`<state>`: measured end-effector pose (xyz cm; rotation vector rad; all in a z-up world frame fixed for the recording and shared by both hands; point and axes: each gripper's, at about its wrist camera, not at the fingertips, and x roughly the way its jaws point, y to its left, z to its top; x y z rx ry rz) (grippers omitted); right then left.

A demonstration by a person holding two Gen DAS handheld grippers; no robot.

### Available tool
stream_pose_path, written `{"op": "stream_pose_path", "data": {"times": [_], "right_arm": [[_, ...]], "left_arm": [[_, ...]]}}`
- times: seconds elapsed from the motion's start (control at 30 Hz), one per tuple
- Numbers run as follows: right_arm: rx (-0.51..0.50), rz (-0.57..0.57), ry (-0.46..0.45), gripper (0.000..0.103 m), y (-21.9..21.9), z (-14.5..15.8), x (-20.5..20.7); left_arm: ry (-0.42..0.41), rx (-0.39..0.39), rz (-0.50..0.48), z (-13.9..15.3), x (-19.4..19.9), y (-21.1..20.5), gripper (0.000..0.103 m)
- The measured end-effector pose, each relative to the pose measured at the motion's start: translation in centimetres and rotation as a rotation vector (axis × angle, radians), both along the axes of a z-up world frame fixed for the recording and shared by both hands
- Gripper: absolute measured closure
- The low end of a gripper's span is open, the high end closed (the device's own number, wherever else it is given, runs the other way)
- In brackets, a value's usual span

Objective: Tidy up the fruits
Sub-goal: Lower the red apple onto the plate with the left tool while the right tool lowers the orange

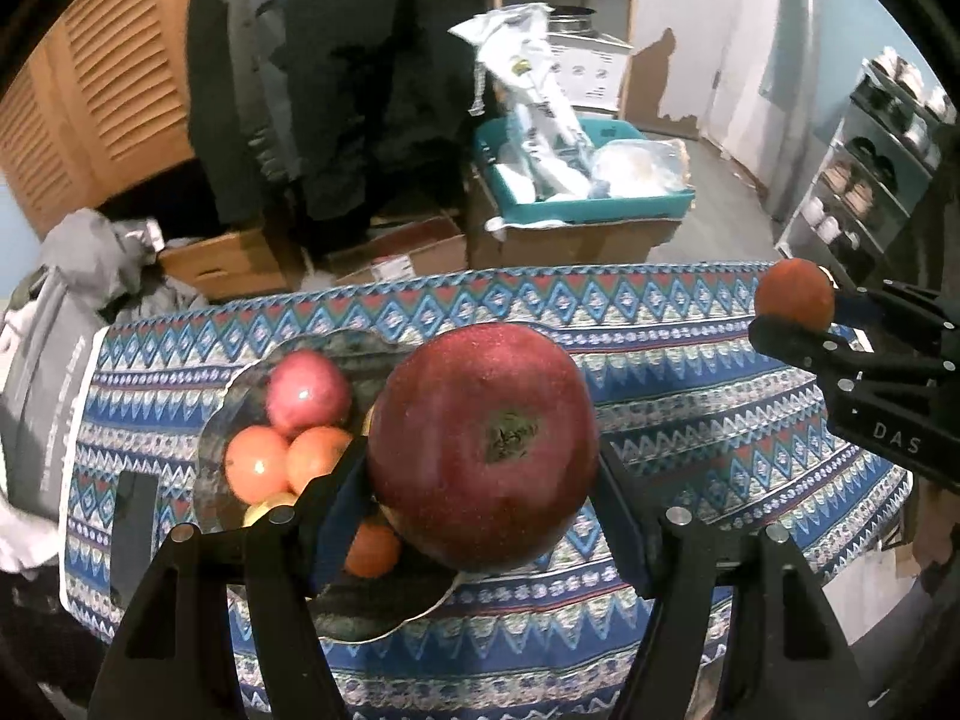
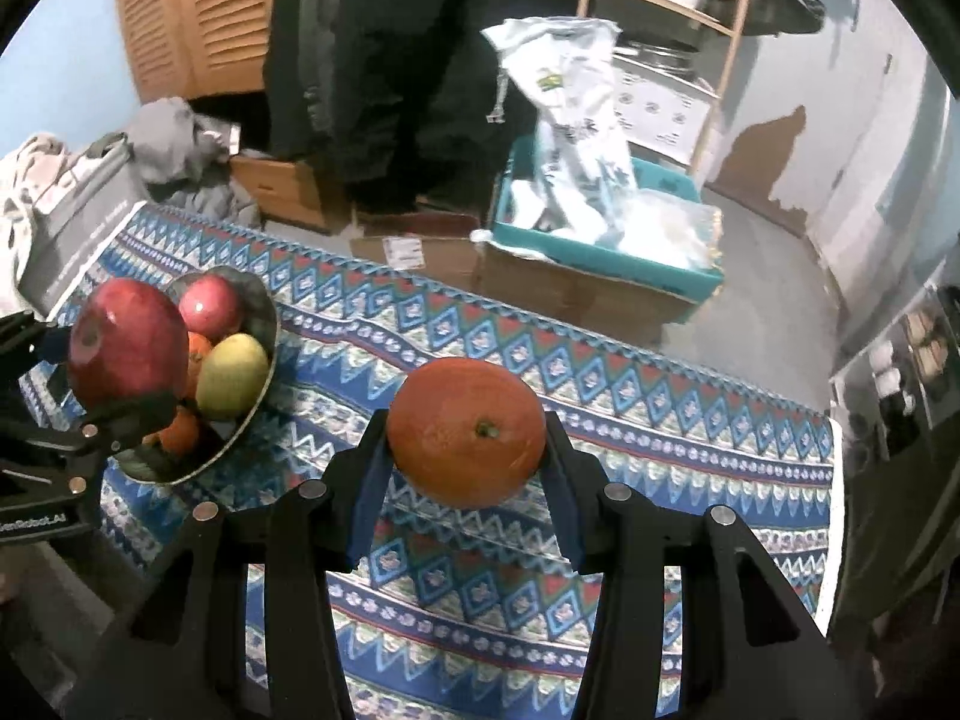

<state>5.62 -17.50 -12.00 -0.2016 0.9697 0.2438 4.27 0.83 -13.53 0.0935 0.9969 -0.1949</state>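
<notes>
Evidently each gripper pinched round fruit above the surface (image 2: 660,450): left gripper (image 1: 480,480) an apple (image 1: 480,444), right gripper (image 2: 465,468) an orange (image 2: 465,432); either might have slipped and rolled off an edge.

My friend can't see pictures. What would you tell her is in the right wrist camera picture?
The right gripper holds an orange above a table with a blue patterned cloth. At the left, the left gripper holds a big red apple beside a metal bowl containing more fruit. Behind the table are cardboard boxes and a teal bin.
</notes>
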Motion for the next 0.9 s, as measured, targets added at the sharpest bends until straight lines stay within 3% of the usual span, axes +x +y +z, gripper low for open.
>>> {"op": "stream_pose_path", "data": {"times": [0.9], "right_arm": [[0.069, 0.245, 0.160, 0.056, 14.1, -5.1, 1.6]], "left_arm": [[0.070, -0.020, 0.213, -3.7, -1.0, 12.2, 0.031]]}}
